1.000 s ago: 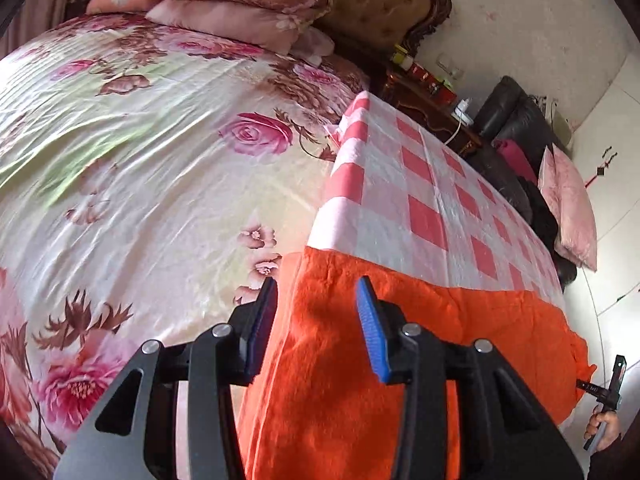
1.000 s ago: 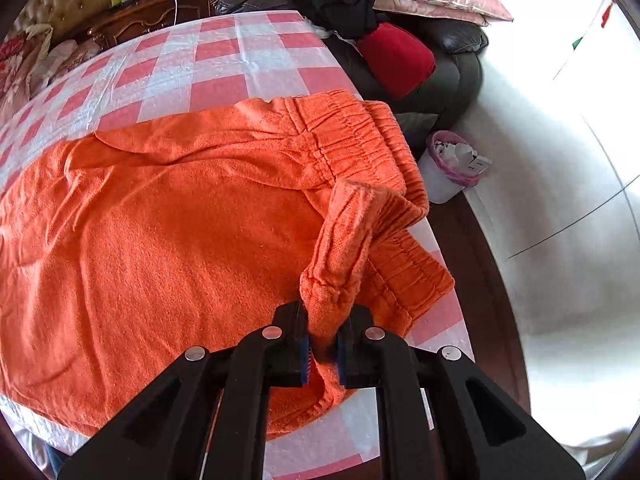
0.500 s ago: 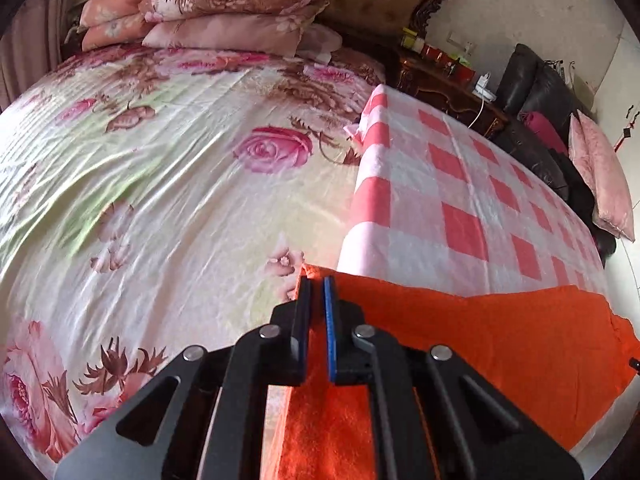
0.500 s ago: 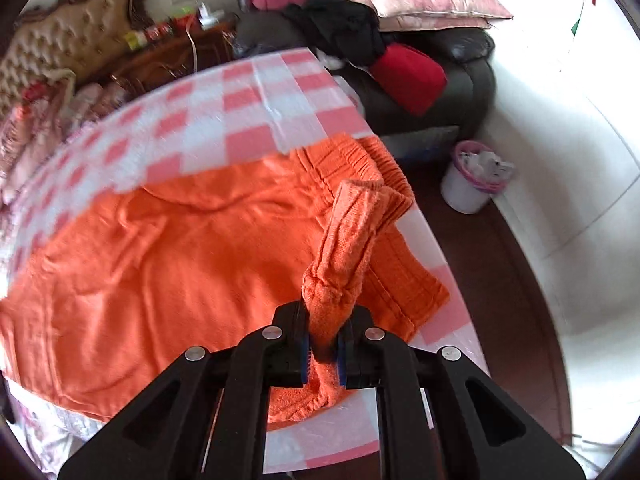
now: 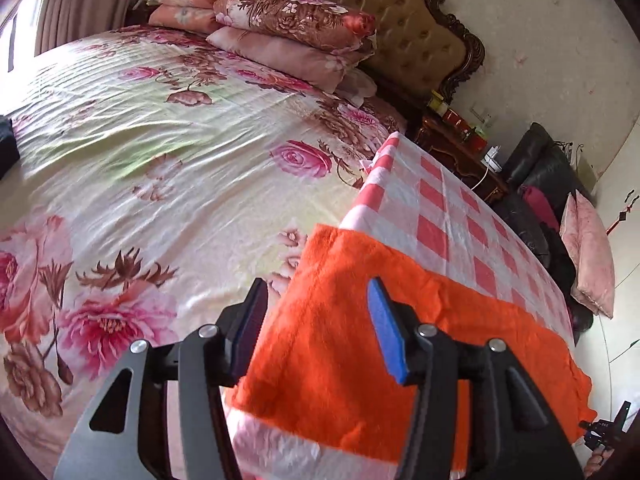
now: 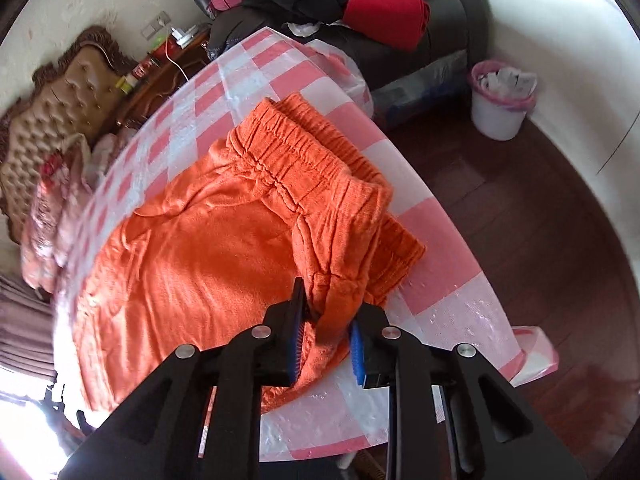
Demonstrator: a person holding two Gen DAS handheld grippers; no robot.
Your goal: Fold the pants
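Note:
Orange fleece pants [image 6: 208, 248] lie spread on a table with a pink-and-white checked cloth [image 6: 280, 68]. The elastic waistband [image 6: 304, 152] lies at the table's near right end. My right gripper [image 6: 325, 336] is open, its blue pads either side of a raised fold of the waistband, not pinching it. In the left wrist view the pants' leg end [image 5: 340, 320] lies on the table's corner beside the bed. My left gripper [image 5: 316, 328] is open and straddles that cloth edge.
A bed with a floral cover [image 5: 160, 152] adjoins the table's left end, with stacked pillows [image 5: 280, 28] at the headboard. A dark sofa with clothes [image 6: 360, 4] stands behind the table. A white bin [image 6: 500, 100] stands on the wooden floor at the right.
Both grippers have opened: the left let go of the leg edge it pinched half a second ago, the right released the waistband fold, which has dropped back onto the table.

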